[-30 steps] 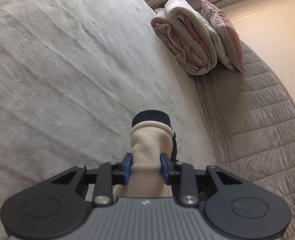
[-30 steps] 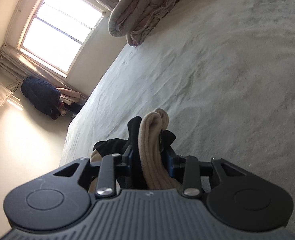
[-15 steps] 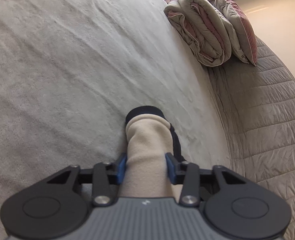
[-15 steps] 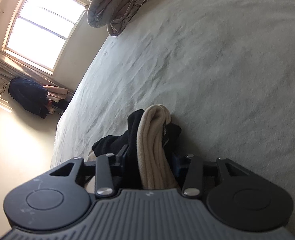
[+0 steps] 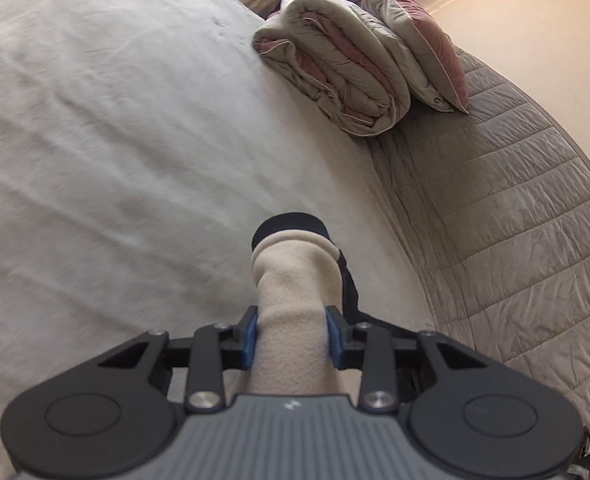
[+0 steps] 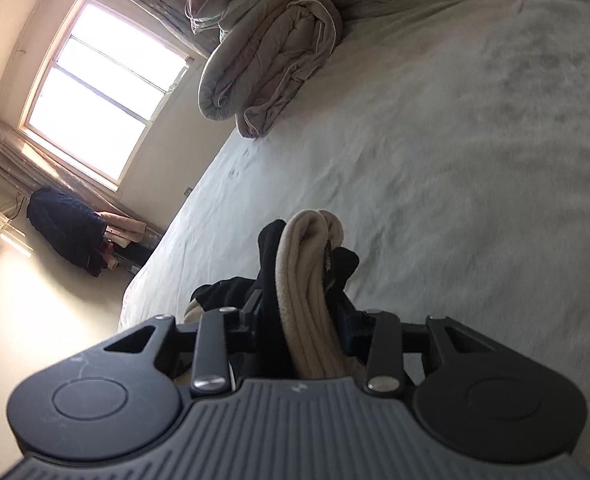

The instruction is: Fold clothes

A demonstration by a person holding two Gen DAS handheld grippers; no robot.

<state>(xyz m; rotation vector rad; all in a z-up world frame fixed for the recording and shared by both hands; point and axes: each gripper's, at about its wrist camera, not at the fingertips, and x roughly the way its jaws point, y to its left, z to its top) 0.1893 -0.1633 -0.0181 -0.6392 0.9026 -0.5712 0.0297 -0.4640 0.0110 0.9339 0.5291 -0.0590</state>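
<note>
A beige fleece garment with black trim is bunched between the blue pads of my left gripper, which is shut on it; a black cuff sticks out past the beige fold. In the right wrist view the same beige and black garment is folded into several layers and my right gripper is shut on it. More black cloth hangs to the left below the jaws. Both grippers hover over the pale grey bed sheet. How the rest of the garment hangs is hidden.
A rolled beige-and-pink duvet and a pink pillow lie by the quilted headboard. In the right wrist view the duvet sits far off, with a window and dark clothes on a rack beyond the bed edge.
Both wrist views have swung while each gripper kept its hold on the garment. The duvet has drifted left and down in the left view; the right view tilted back up toward the window.
</note>
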